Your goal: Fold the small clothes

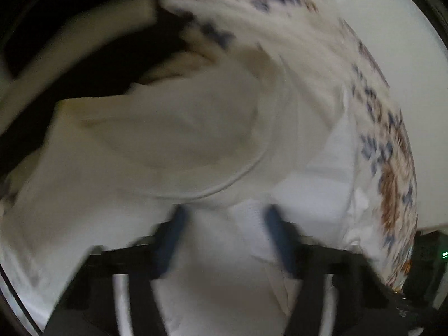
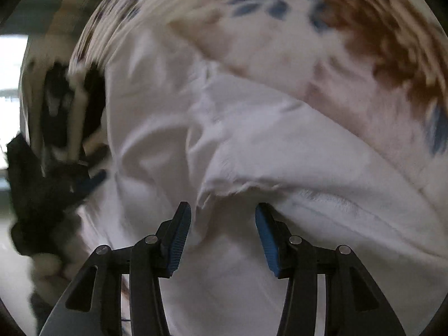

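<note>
A white garment (image 1: 196, 145) fills the blurred left wrist view; a curved seam crosses its middle. My left gripper (image 1: 226, 215) is open, its blue-padded fingers just above the white cloth. In the right wrist view the same white garment (image 2: 252, 154) lies crumpled with a frayed edge (image 2: 238, 189) right in front of my right gripper (image 2: 223, 212). That gripper is open, the cloth between and below its fingers. The other gripper (image 2: 84, 179) shows dark and blurred at the left of the right wrist view.
A white cloth with blue and brown flower print (image 1: 386, 151) lies under and beside the garment; it also shows in the right wrist view (image 2: 364, 28). A black-and-cream striped item (image 2: 61, 106) sits at the left. A pale wall (image 1: 392, 28) is at the upper right.
</note>
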